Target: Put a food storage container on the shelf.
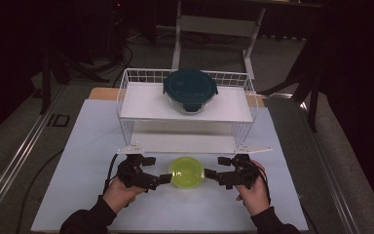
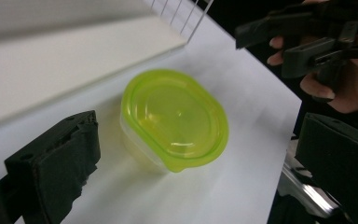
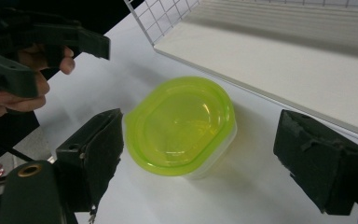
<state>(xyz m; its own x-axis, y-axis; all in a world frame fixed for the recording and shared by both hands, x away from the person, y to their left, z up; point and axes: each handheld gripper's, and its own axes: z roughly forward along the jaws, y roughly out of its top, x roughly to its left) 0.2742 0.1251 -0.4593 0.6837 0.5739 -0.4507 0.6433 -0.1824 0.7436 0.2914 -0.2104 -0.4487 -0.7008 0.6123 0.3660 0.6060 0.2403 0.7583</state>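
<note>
We have the tub (image 1: 187, 171) sitting on the mat (image 1: 78, 161) between our two grippers, just in front of the rack (image 1: 126, 87), its long axis running roughly from one gripper to the other. The left gripper (image 1: 164, 179) and right gripper (image 1: 209, 174) both stand wide open with nothing held, each just beside an end of the tub and about equally near. We judge the rack's lower shelf (image 1: 185, 143) close behind limits room that way, while the mat toward us lies free.
</note>
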